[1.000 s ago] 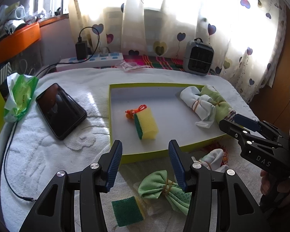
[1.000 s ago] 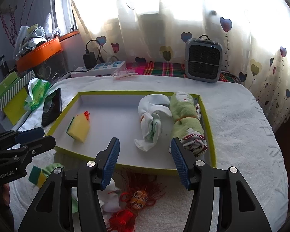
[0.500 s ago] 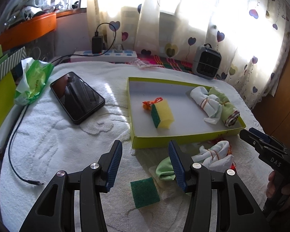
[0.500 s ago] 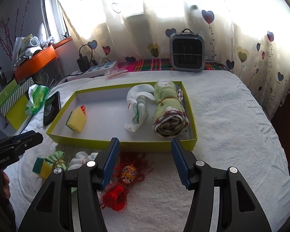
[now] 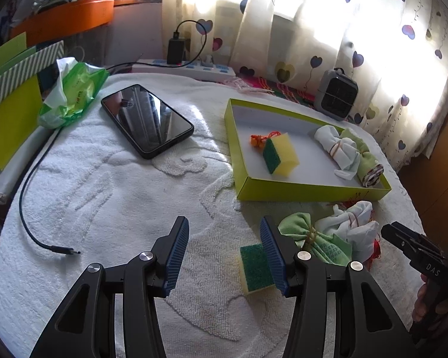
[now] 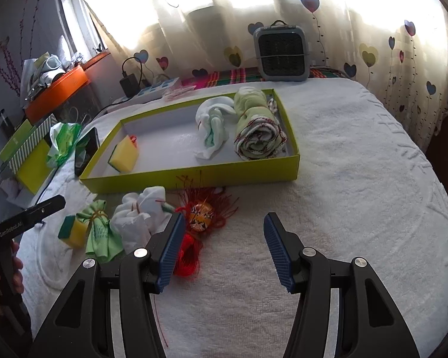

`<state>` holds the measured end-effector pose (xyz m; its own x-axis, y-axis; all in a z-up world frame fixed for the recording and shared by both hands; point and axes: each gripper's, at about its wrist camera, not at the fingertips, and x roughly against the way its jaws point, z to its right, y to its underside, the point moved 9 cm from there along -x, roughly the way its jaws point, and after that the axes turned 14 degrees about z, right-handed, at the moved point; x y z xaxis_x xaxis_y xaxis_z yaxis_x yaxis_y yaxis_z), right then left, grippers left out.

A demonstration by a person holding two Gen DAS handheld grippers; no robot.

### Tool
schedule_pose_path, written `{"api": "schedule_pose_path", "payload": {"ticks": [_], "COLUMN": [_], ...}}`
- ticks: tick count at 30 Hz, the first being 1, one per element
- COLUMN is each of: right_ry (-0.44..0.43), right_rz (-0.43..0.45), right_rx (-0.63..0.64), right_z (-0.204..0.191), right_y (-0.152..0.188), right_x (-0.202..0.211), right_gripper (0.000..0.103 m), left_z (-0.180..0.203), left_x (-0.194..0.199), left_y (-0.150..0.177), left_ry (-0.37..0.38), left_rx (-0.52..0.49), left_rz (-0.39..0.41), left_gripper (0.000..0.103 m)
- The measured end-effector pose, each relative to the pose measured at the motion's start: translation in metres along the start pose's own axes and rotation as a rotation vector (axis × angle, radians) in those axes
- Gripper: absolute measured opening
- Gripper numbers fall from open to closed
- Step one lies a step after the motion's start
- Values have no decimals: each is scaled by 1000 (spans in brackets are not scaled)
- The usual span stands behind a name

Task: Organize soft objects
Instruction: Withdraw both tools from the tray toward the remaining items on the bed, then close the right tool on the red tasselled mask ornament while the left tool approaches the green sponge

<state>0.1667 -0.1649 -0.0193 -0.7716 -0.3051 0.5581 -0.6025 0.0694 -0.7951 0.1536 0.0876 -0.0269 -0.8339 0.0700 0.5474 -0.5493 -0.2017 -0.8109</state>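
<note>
Gaping wide, empty: left tool (image 5: 224,249), right tool (image 6: 224,249); sponge (image 5: 254,267), green cloth (image 5: 319,243) beside tray (image 5: 298,191)

loose sponge (image 5: 255,265) partly behind left claw (image 5: 224,253), phone (image 6: 86,150) perhaps tray-hidden

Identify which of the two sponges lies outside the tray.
The sponge beside the tied green cloth, at the left gripper; the other sponge sits inside the tray.
</note>
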Motion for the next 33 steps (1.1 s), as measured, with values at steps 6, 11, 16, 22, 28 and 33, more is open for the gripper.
{"api": "schedule_pose_path", "payload": {"ticks": [6, 11, 16, 22, 28, 33], "right_ry": [4, -4, 23, 69, 118, 123], "right_rz": [-33, -55, -65, -66, -70, -68], "right_rx": [11, 20, 65, 103, 143, 130], "right_z": [-8, -16, -21, -17, -6, 0], "right_y": [8, 14, 16, 16, 17, 17], "right_x": [-8, -13, -20, -23, -20, -18], "right_gripper": [56, 56, 56, 56, 56, 56], "left_z": [-3, -7, -9, -10, -11, -11], "left_x": [2, 1, 2, 3, 5, 6], "left_y": [7, 12, 13, 13, 14, 15], "left_ry": [11, 15, 25, 23, 20, 21], "left_rx": [9, 18, 25, 26, 28, 30], "left_rz": [-8, -19, -21, -21, -20, -18], "left_gripper": [49, 49, 49, 49, 49, 49]}}
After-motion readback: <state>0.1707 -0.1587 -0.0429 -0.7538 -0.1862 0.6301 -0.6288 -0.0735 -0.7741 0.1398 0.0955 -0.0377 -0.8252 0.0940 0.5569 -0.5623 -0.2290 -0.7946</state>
